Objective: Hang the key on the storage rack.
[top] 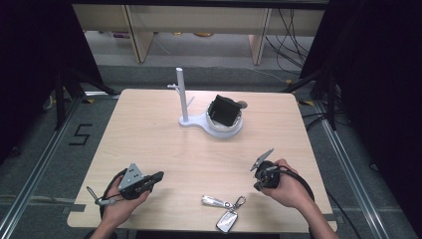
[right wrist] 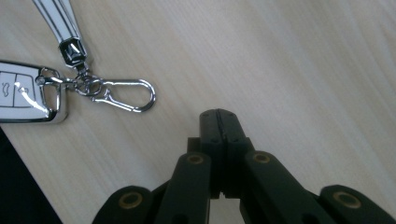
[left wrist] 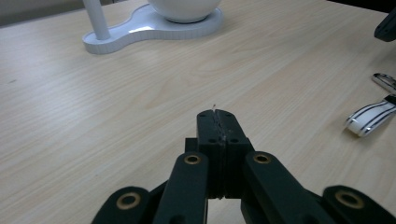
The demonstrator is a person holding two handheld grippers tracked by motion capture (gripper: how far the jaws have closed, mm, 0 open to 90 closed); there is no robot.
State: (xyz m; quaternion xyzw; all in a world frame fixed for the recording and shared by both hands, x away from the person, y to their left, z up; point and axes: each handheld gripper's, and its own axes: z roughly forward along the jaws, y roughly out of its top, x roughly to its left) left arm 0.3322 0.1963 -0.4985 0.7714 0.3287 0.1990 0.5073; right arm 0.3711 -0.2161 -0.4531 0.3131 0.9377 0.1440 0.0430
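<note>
The car key (top: 227, 220) lies at the near edge of the counter (top: 149, 139), between the two hands. It has a silver clip (right wrist: 126, 95) and a white strap (right wrist: 58, 23) joined to it by small rings. The clip points toward the right tool.

The right tool (right wrist: 218, 114) sits just beside the clip, close to the wood. Its jaws are pressed together with nothing in them. The left tool (left wrist: 215, 115) is on the other side of the key, a bit farther off. Its jaws are pressed together too, and they hold nothing.

I think the job is to pick up the key. The right tool is nearest, so it should go first. It needs to spread its jaws before it comes down. The clip or the strap looks like the easy part to pinch, because the flat key body lies tight on the wood. Pinch in the middle, then lift slowly so the loose parts do not swing.

Far across the counter stands a white stand (top: 211, 122) with a tall post (top: 181, 92) and a round bowl. A black thing (top: 224, 110) sits in the bowl. The post may be a good place to hang the clip.
</note>
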